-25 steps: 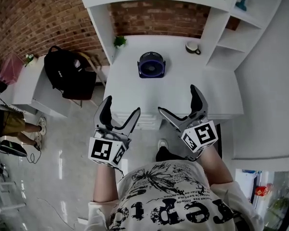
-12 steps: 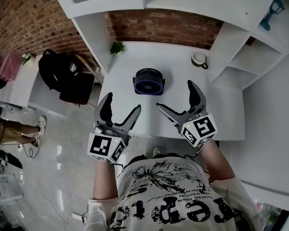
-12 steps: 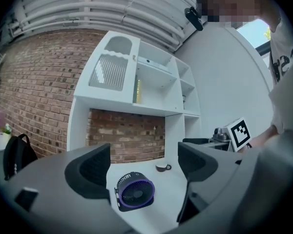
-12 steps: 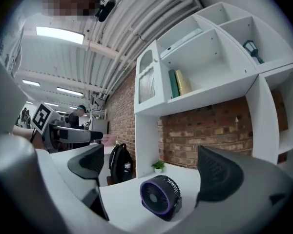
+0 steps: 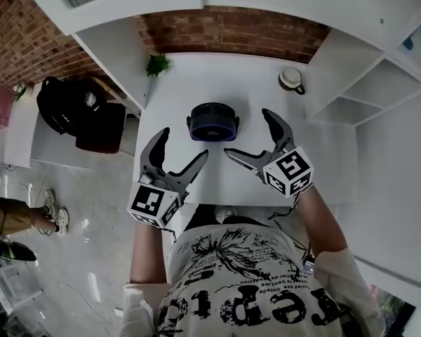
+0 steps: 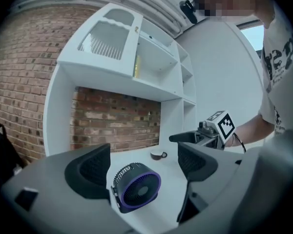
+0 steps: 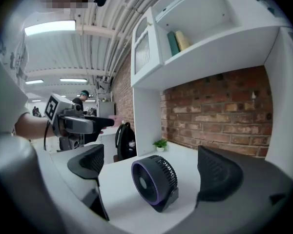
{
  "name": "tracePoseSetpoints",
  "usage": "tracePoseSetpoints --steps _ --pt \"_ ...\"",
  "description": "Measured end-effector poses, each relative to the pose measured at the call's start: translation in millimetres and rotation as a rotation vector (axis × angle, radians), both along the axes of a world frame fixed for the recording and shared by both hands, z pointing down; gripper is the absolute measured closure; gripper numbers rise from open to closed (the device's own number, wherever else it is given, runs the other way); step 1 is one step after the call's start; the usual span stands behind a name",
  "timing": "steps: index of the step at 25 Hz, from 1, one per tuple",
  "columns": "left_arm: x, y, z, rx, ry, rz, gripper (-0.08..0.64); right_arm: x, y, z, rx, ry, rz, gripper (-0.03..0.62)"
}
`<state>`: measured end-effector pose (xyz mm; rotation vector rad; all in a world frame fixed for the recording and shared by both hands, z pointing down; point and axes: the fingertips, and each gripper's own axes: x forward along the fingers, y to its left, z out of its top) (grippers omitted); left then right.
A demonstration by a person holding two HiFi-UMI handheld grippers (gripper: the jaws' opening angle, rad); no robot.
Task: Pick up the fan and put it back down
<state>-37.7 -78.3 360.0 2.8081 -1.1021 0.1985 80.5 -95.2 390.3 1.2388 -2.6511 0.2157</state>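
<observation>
A small round black fan [image 5: 212, 121] with a purple front ring stands upright on the white desk [image 5: 196, 90], facing the person. It also shows in the left gripper view as the fan [image 6: 135, 186] and in the right gripper view as the fan [image 7: 155, 180]. My left gripper [image 5: 182, 148] hovers open at the desk's near left edge, short of the fan. My right gripper [image 5: 247, 135] is open too, just right of and nearer than the fan. Neither touches it. In the gripper views the left gripper [image 6: 142, 163] and the right gripper [image 7: 151, 165] frame the fan between spread jaws.
A cup [image 5: 292, 79] on a saucer sits at the desk's back right. A small potted plant [image 5: 156, 64] stands at the back left. White shelves [image 5: 365, 83] rise on the right, a brick wall behind. A black backpack [image 5: 77, 114] rests on a chair left of the desk.
Both grippers have moved forward over the desk toward the fan, staying open. The view has shifted so the fan now sits closer between them.
</observation>
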Motion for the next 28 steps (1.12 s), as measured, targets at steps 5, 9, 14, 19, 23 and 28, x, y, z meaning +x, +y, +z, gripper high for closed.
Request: tracePoseSetpoints --steps 5,9,14,19,23,28 --pt "-1 -41 22 -0.021 0.001 0.075 0.147 -13 -42 48 -0.087 0.159 -0.145 -0.005" --pt "1 -63 35 -0.022 0.047 0.110 0.147 -18 -66 92 -0.179 0.247 -0.243 -0.005" --pt "-2 -83 56 -0.052 0.045 0.132 0.147 -28 -88 134 -0.282 0.326 -0.381 -0.005" --pt "-3 -93 70 -0.078 0.063 0.134 0.147 -40 -91 165 -0.384 0.367 -0.523 -0.003" --pt "-1 -99 75 -0.079 0.073 0.140 0.149 -47 -93 181 -0.415 0.385 -0.591 0.018" --pt "-4 -101 85 -0.088 0.053 0.165 0.149 -56 -95 185 -0.386 0.294 -0.603 0.051"
